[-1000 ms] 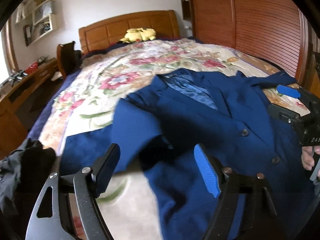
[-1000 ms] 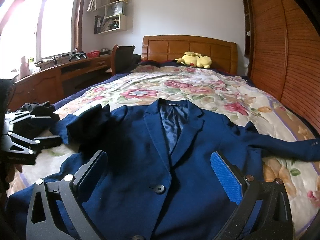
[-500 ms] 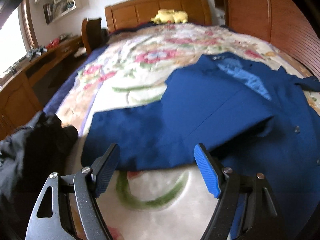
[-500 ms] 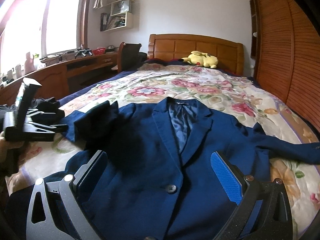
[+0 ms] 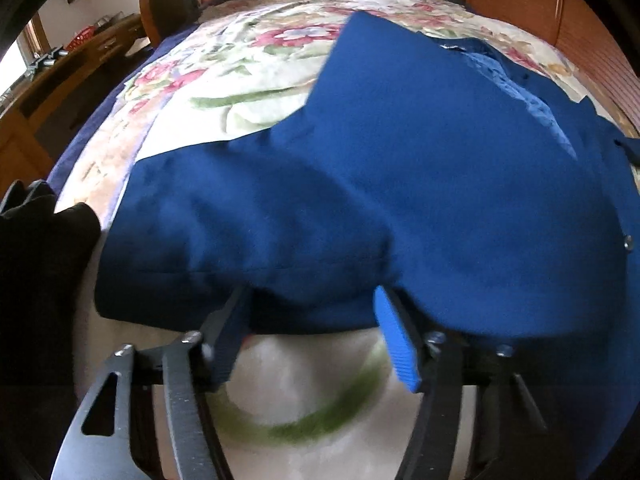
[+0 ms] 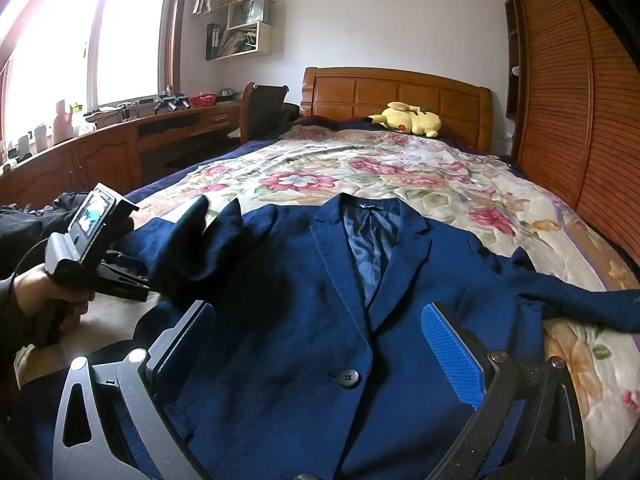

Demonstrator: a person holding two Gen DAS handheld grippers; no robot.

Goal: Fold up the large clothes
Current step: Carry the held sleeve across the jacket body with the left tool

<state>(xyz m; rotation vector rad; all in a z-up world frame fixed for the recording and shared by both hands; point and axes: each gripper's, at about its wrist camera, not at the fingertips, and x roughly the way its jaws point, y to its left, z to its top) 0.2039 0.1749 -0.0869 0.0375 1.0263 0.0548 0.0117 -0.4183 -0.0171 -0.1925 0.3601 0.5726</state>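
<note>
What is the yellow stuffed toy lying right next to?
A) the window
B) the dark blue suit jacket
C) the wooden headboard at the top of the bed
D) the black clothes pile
C: the yellow stuffed toy lies at the far end of the flowered bedspread, right by the brown wooden headboard, well away from the dark blue suit jacket.

Left tool closes in on the sleeve

The left tool has moved up to the blazer's folded sleeve near the bed's left edge, fingertips now under the cloth.
</note>
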